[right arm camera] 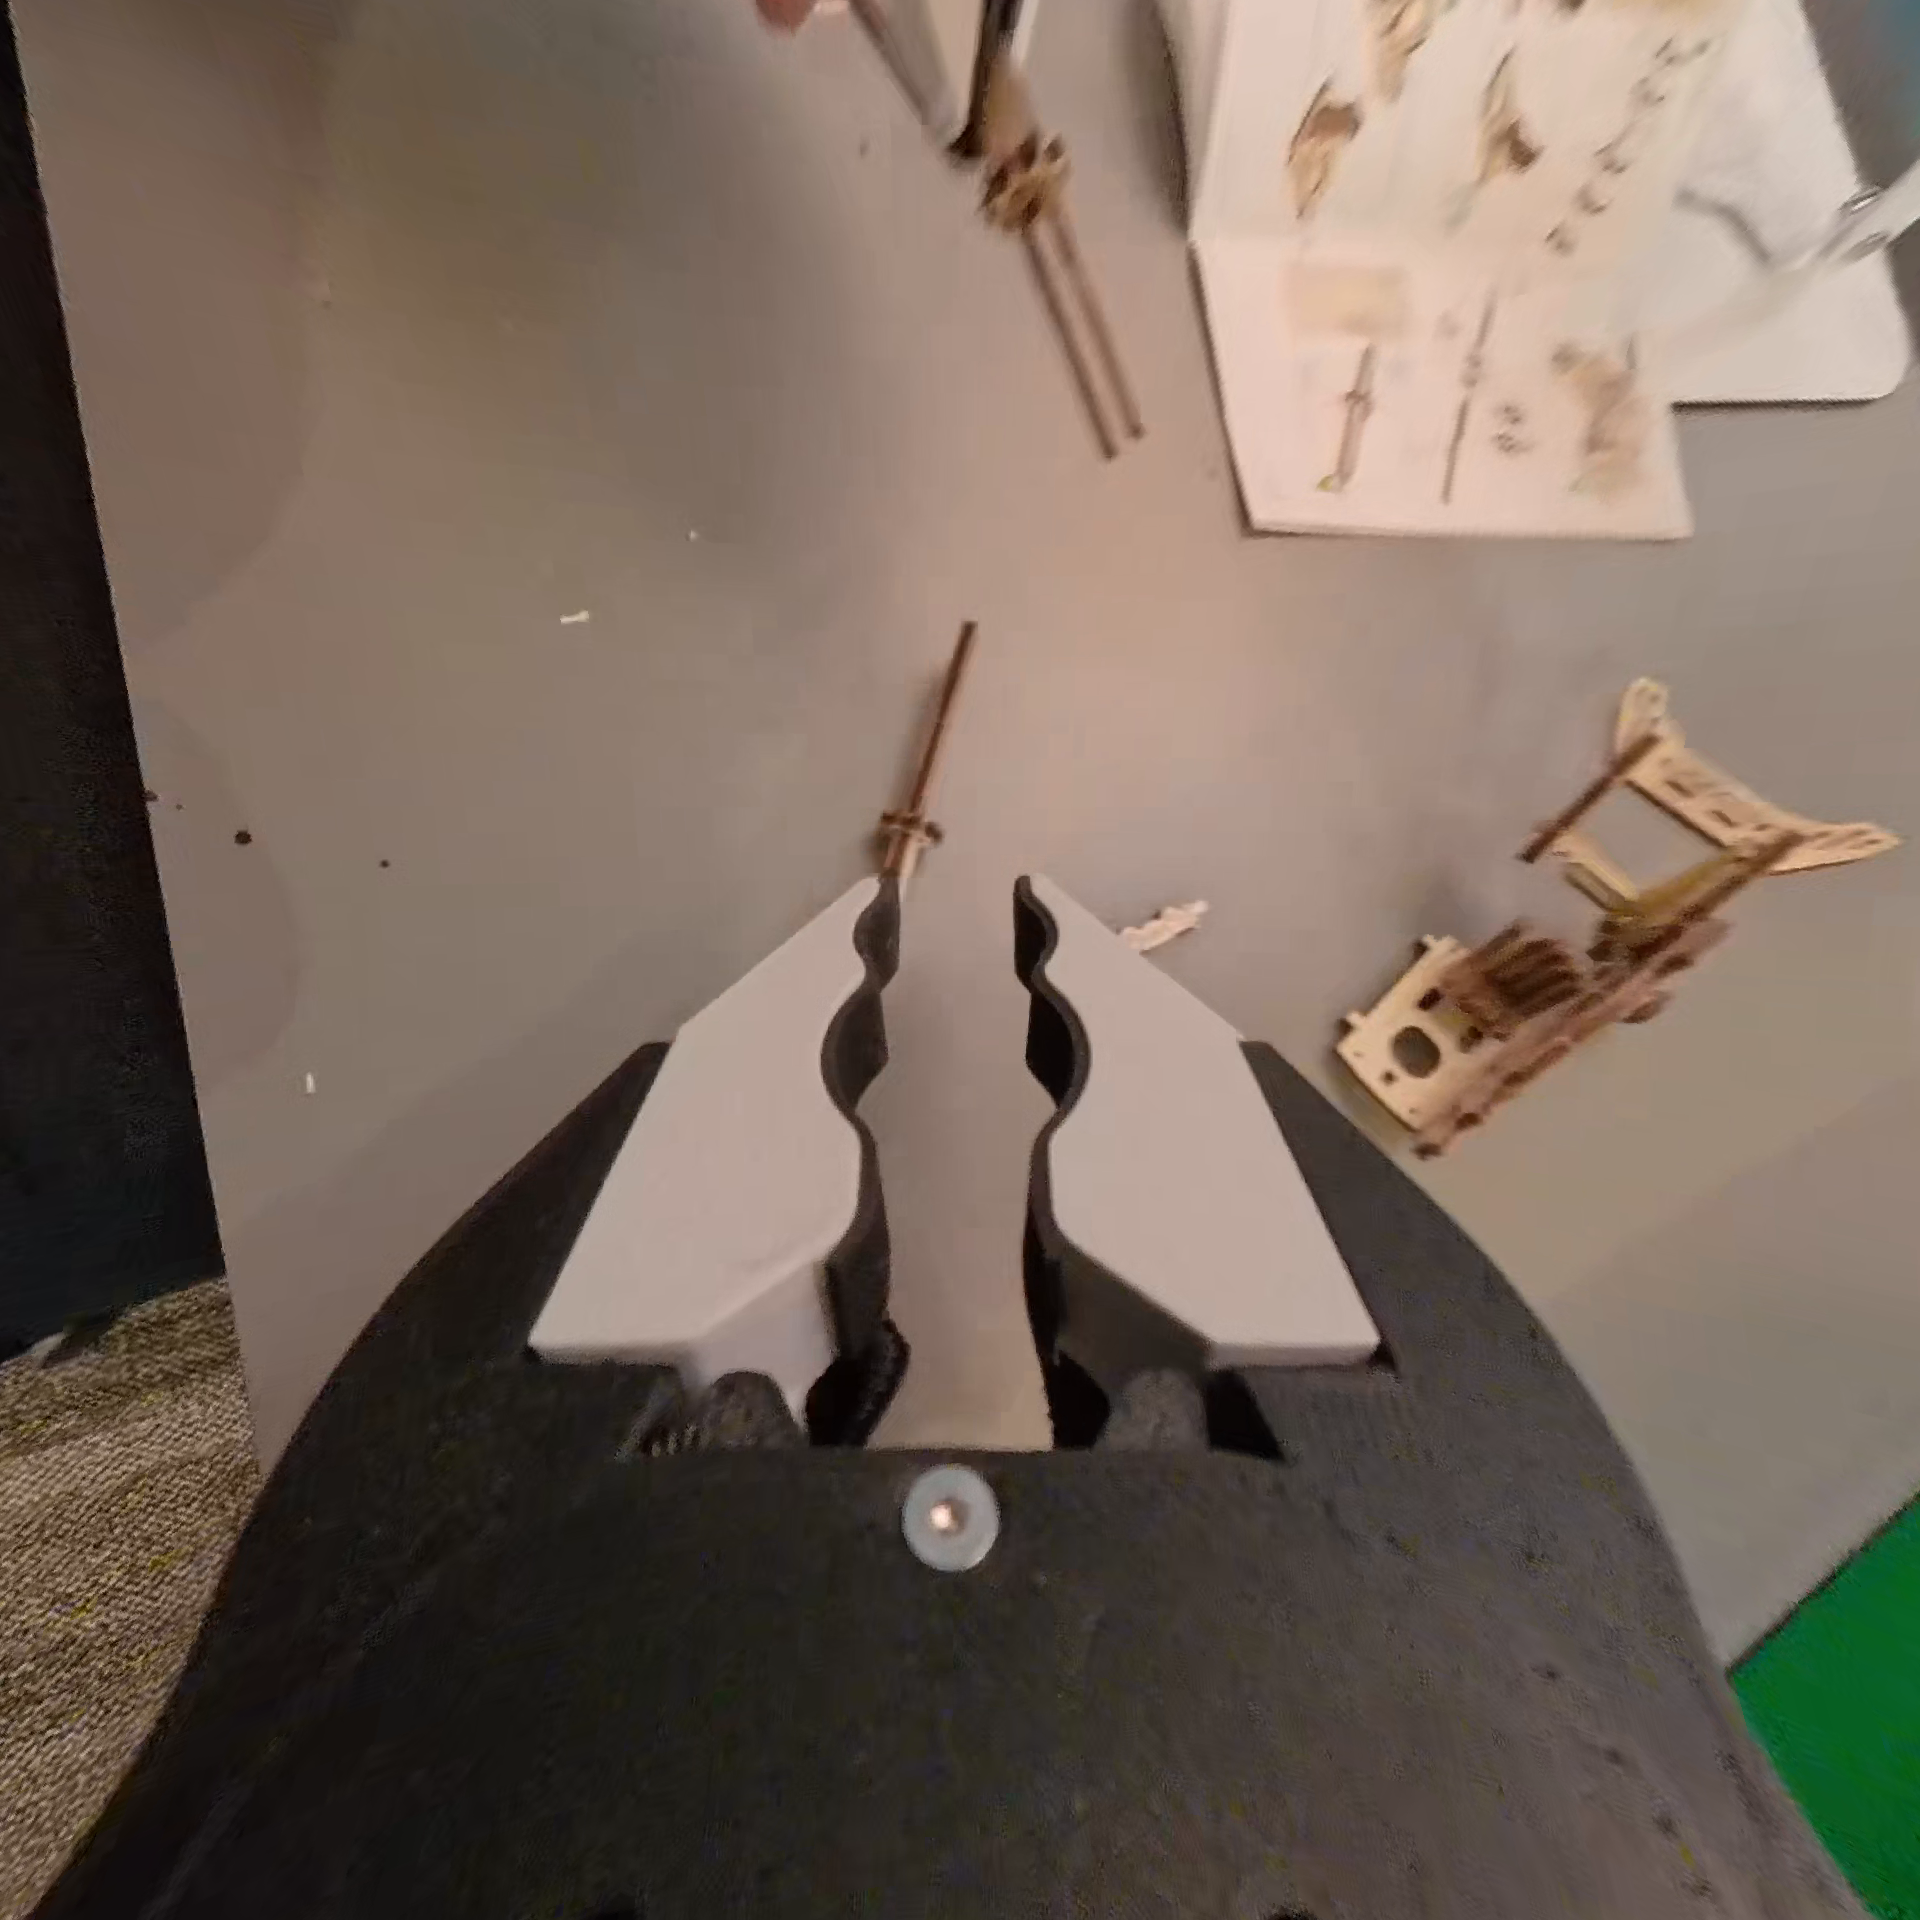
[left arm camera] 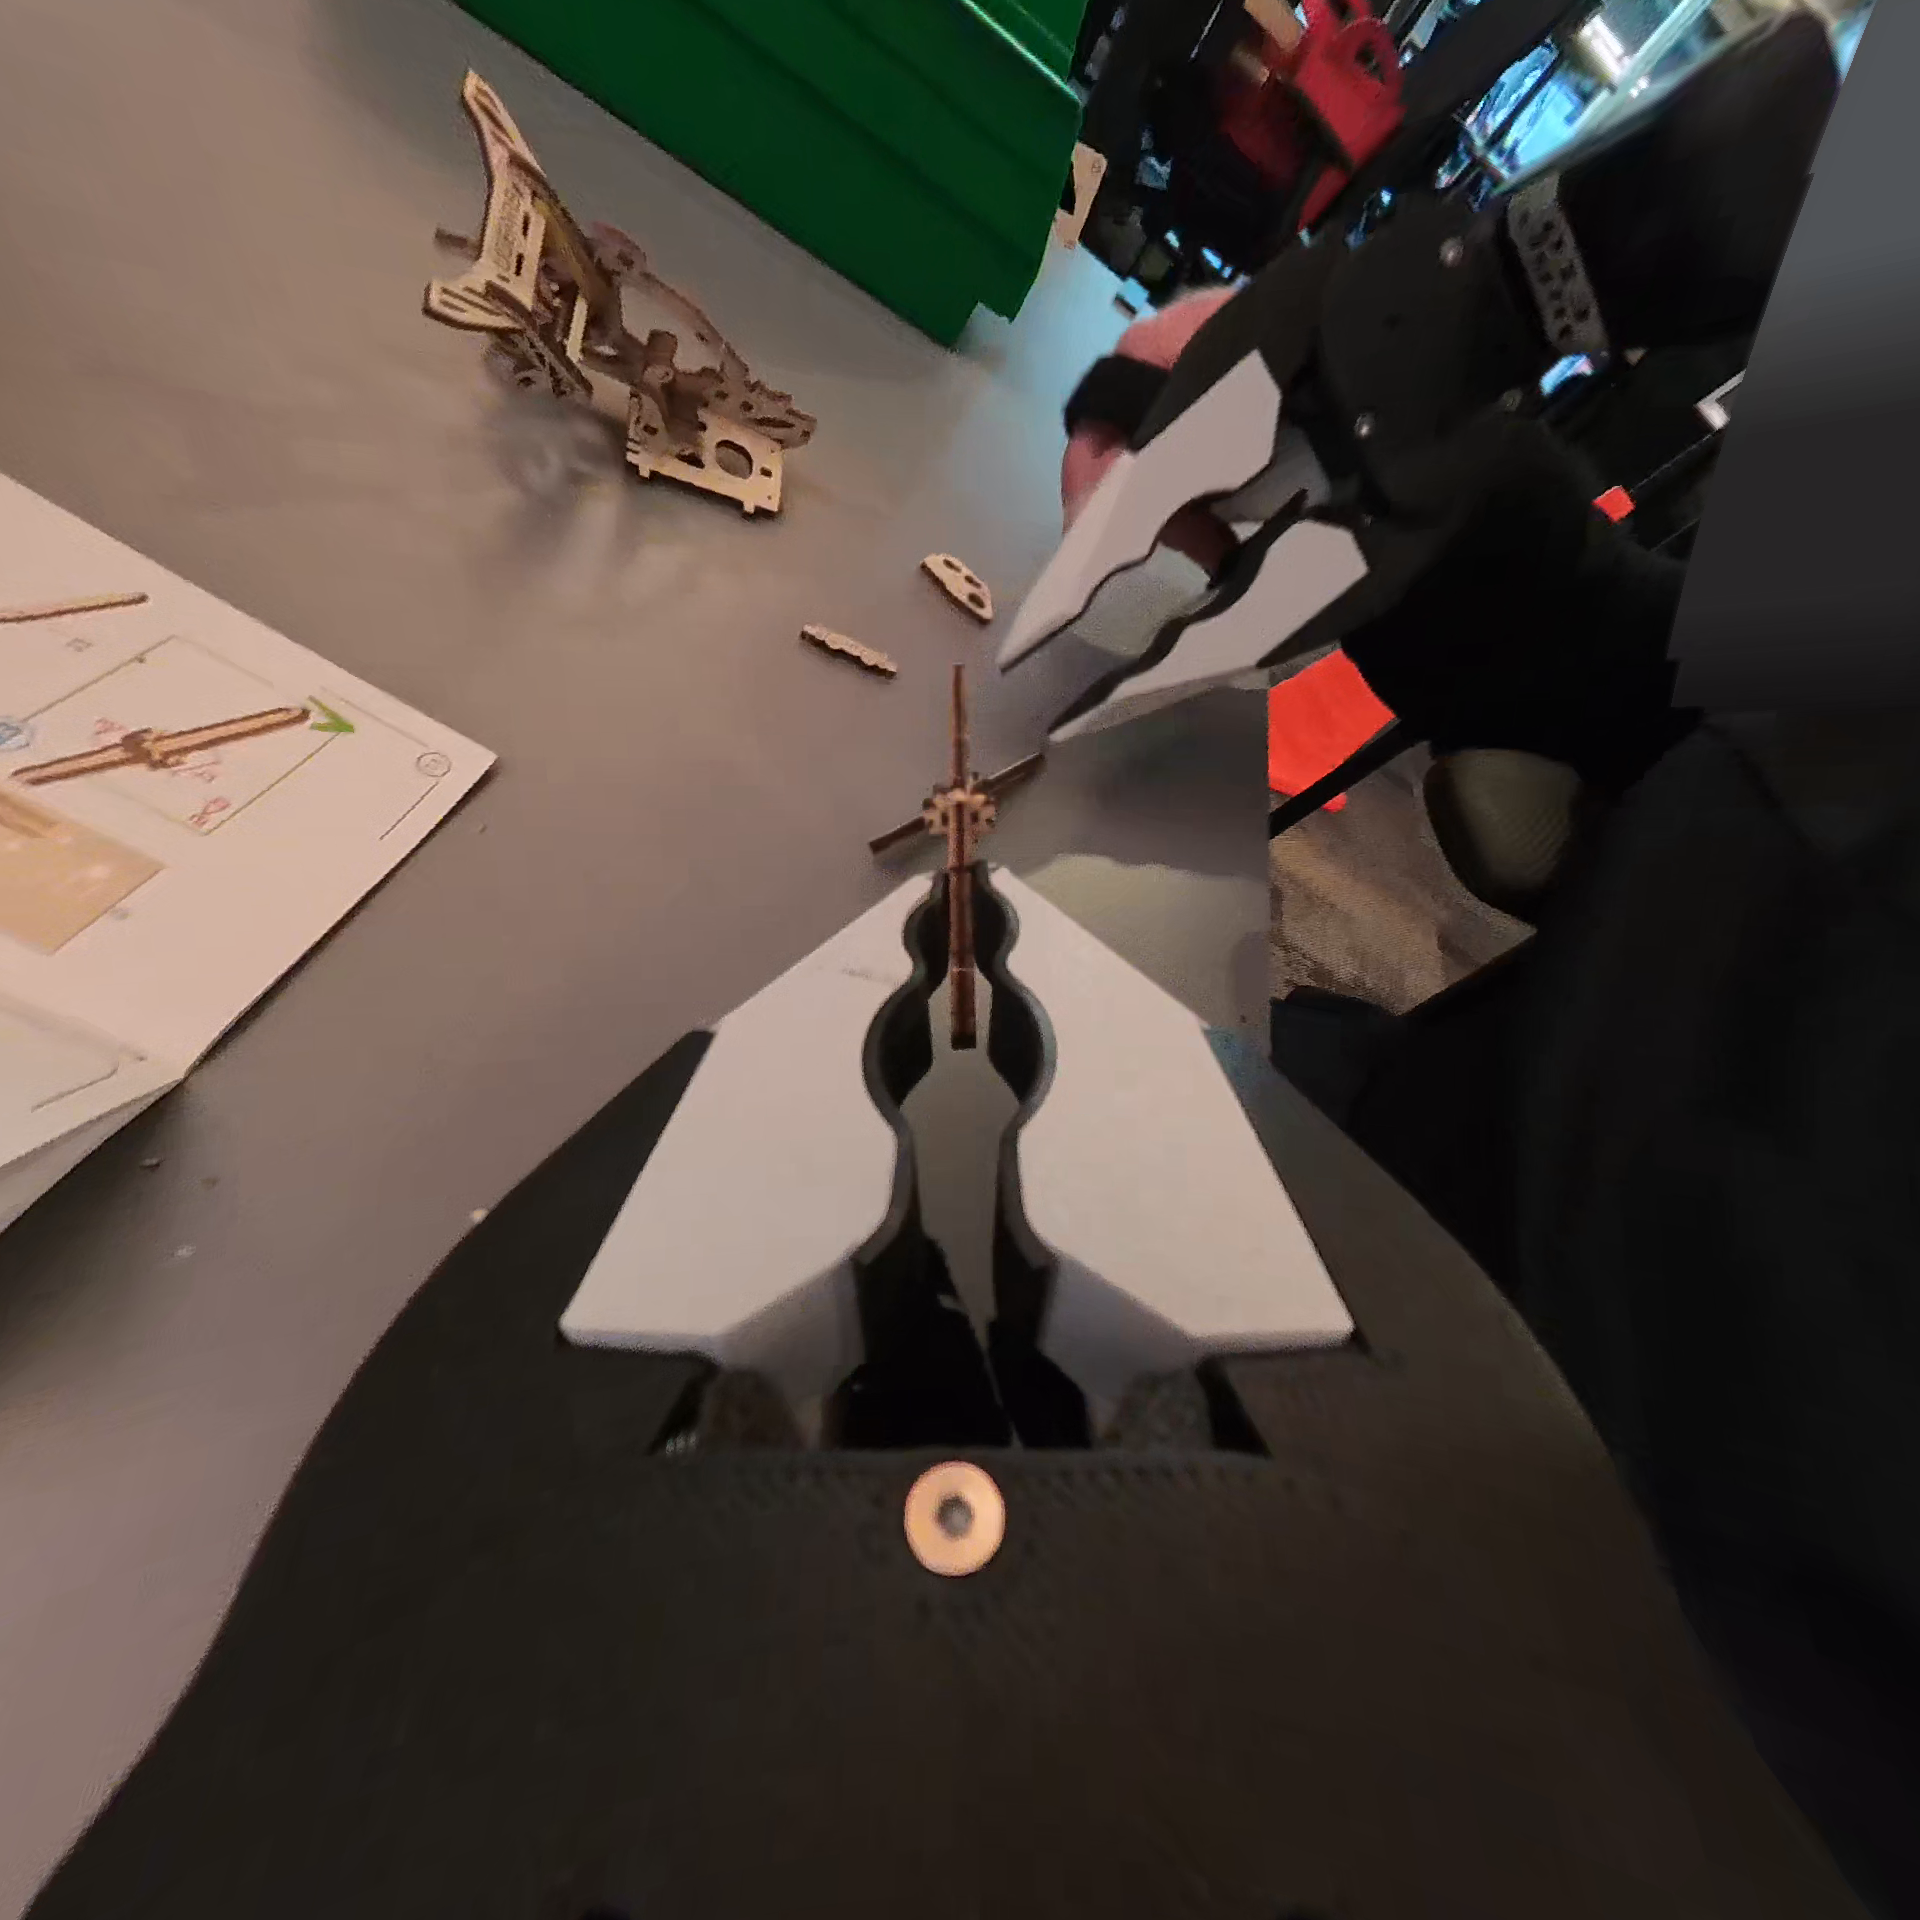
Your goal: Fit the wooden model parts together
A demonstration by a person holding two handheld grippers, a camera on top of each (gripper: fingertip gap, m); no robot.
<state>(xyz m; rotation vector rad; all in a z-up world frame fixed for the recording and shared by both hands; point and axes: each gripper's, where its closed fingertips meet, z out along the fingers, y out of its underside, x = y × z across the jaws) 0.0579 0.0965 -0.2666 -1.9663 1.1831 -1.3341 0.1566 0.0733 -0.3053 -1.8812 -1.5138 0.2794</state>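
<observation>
Left gripper (left arm camera: 961,883) clamping wooden axle (left arm camera: 958,831); right gripper (right arm camera: 951,894) parted, empty, near table edge (right arm camera: 135,831)

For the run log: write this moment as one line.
left gripper: shut on wooden rod; right gripper: open, near second rod; fit: pending
</observation>
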